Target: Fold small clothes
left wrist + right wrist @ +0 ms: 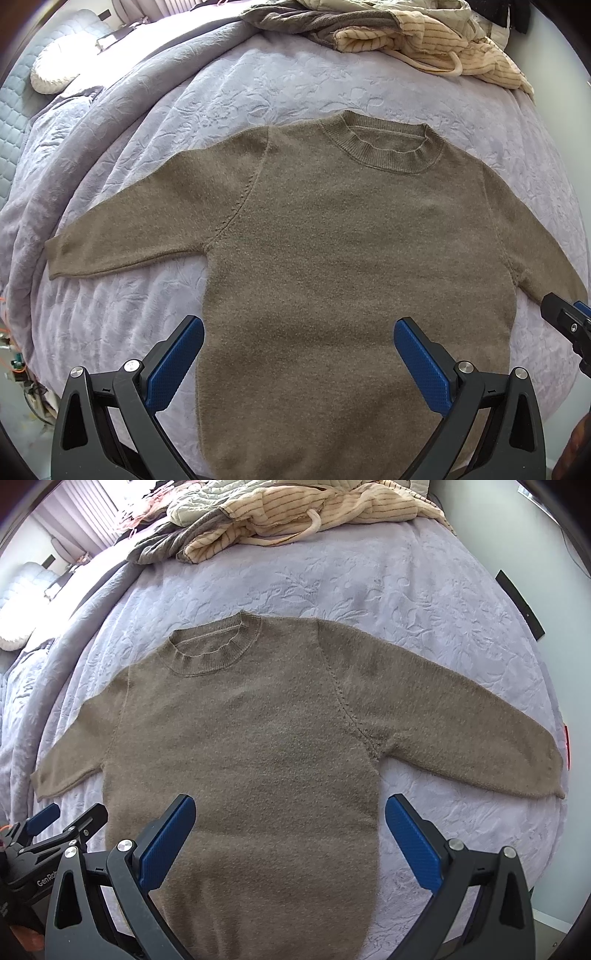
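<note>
A small brown knit sweater [332,240] lies flat and face up on the lavender bedspread [258,85], collar far, both sleeves spread out sideways. It also shows in the right wrist view [258,731]. My left gripper [299,325] is open and empty above the sweater's lower body, toward its left side. My right gripper [290,803] is open and empty above the lower body near its right edge. The right gripper's tip [569,325] shows at the right edge of the left wrist view. The left gripper [55,830] shows at lower left in the right wrist view.
A pile of other clothes, cream striped [443,44] and grey [295,18], lies at the far end of the bed; it also shows in the right wrist view [295,513]. A white pillow [51,70] lies far left. The bed's edge and a wall [517,554] are on the right.
</note>
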`<state>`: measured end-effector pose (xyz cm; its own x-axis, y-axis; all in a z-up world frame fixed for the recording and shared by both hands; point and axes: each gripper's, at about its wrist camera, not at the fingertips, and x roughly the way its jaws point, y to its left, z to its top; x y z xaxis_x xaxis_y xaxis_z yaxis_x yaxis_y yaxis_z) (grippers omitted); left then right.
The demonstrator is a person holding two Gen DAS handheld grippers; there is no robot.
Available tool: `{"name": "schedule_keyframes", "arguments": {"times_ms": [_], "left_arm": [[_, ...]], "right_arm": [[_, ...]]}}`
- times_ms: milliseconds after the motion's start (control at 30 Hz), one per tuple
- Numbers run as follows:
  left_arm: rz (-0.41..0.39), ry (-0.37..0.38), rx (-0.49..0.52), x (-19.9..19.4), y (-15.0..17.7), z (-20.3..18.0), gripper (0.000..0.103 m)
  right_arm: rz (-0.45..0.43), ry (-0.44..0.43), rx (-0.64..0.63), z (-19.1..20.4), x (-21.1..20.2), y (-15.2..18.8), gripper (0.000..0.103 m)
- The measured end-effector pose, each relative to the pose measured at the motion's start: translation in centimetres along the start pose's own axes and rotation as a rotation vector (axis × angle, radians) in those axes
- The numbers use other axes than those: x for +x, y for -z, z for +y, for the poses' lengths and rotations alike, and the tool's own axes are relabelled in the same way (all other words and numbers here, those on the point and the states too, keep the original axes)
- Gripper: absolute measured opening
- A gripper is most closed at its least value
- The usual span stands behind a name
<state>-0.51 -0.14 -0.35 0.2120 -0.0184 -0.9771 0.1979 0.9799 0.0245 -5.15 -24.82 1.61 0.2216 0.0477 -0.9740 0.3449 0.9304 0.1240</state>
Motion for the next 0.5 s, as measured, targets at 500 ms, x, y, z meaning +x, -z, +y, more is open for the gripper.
{"name": "schedule_keyframes", "arguments": {"times_ms": [500], "left_arm": [[0.021, 0.056, 0.023, 2.3, 0.1, 0.7, 0.103]], "right_arm": [[0.026, 0.076, 0.011, 0.9, 1.9, 1.0, 0.102]]}}
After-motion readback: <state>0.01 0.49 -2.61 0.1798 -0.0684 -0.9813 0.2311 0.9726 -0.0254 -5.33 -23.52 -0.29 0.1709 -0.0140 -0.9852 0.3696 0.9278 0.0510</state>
